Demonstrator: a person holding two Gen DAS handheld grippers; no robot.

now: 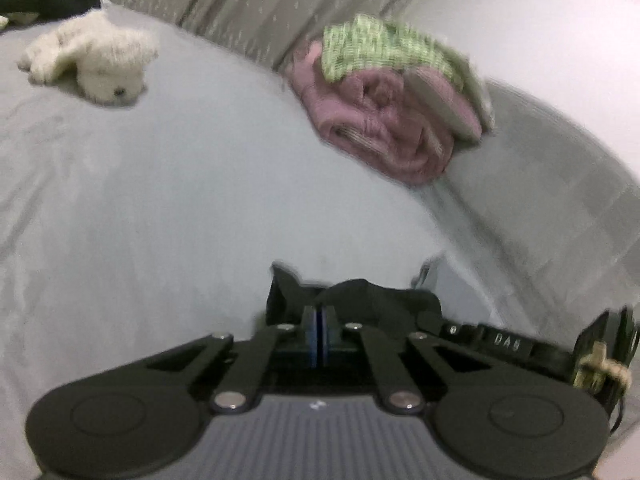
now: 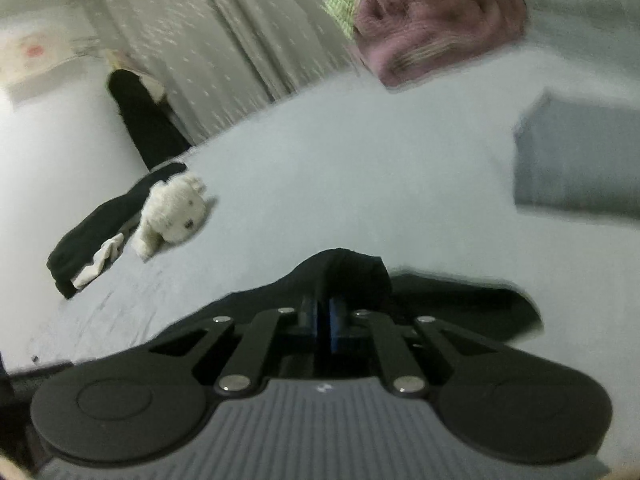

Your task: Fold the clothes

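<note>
On the bed (image 1: 160, 200), close to both cameras, a black garment (image 1: 360, 300) is held at two spots. The left gripper (image 1: 320, 320) is closed on a bunched fold of the black cloth, and the cloth is seen poking up just past its blue pads. The right gripper (image 2: 326, 316) is closed on another part of the same garment (image 2: 344, 276), which is spread out low and wide in front of it on the pale sheet. What kind of clothing it is cannot be told, because only dark folds are shown. Both pictures are blurred. Farther back on the bed, a stack of folded clothes (image 1: 384, 112) is seen, with pink pieces at the bottom and a green knitted piece (image 1: 376, 48) on top. So some folding looks to be done already. A folded grey piece (image 2: 576, 152) is also lying well apart from the stack, on the right side of the right view. A white plush toy (image 1: 92, 64) is lying far to the left, with another dark piece of clothing (image 2: 100, 232) just beside it, not folded. A patterned curtain (image 1: 240, 4) is hung behind the bed. The black garment is judged to be at the start of its fold, since it is gripped but not yet laid flat or doubled over. That dark piece by the toy is probably left for later.
</note>
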